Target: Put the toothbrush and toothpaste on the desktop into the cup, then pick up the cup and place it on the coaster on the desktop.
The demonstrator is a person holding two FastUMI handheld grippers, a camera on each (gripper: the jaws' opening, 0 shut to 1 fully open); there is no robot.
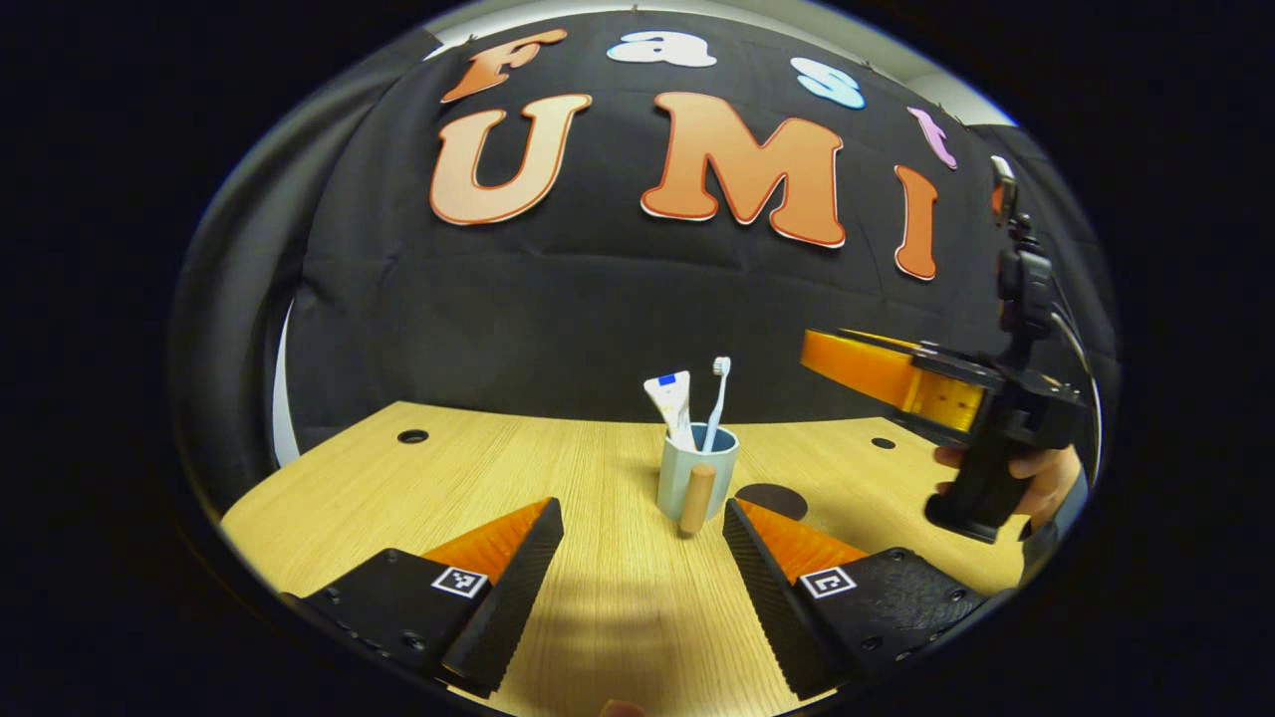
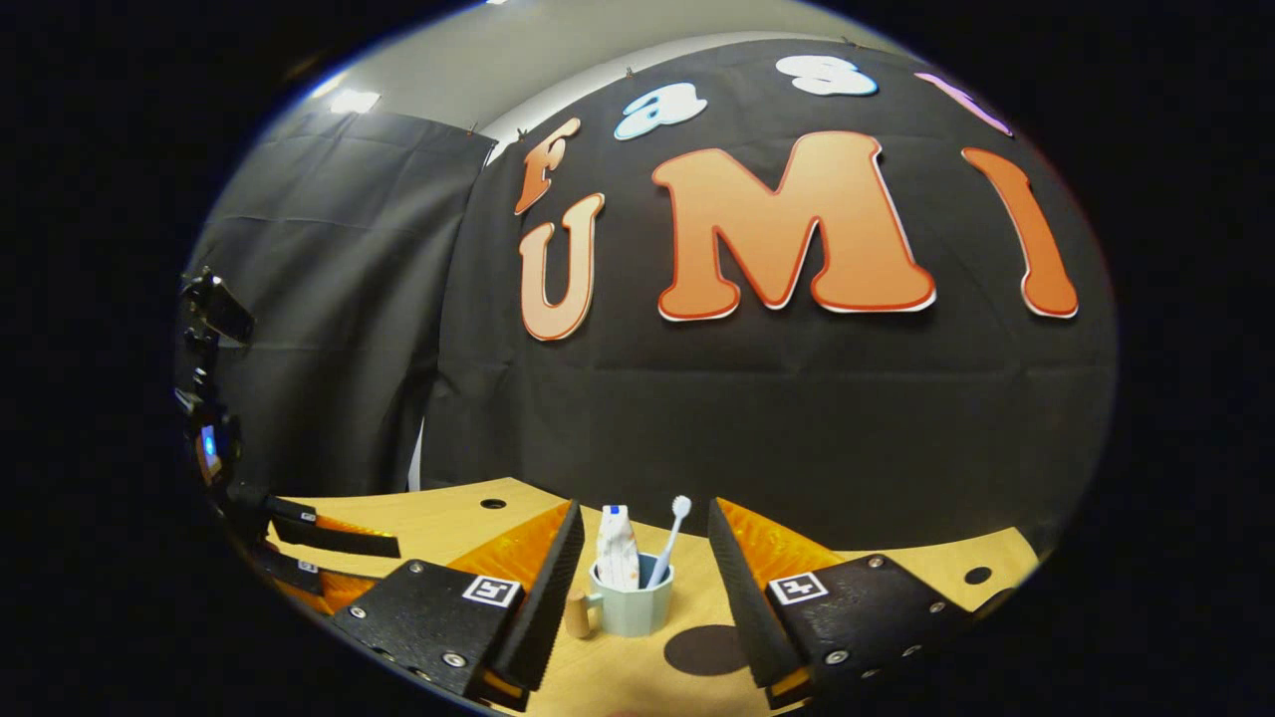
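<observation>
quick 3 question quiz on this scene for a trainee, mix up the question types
1. True or false: the toothbrush and toothpaste lie flat on the desk.
2. Multiple choice: the cup stands
A. on the coaster
B. on the desk beside the coaster
C. in a gripper's grasp
3. Fill in: the fingers of the right gripper are ____ (open or shut).

Key
1. False: both stand upright in the cup.
2. B: the dark round coaster is bare, next to the cup.
3. Open: the fingers stand apart with the cup seen between them, farther off. The left gripper is open as well.
</observation>
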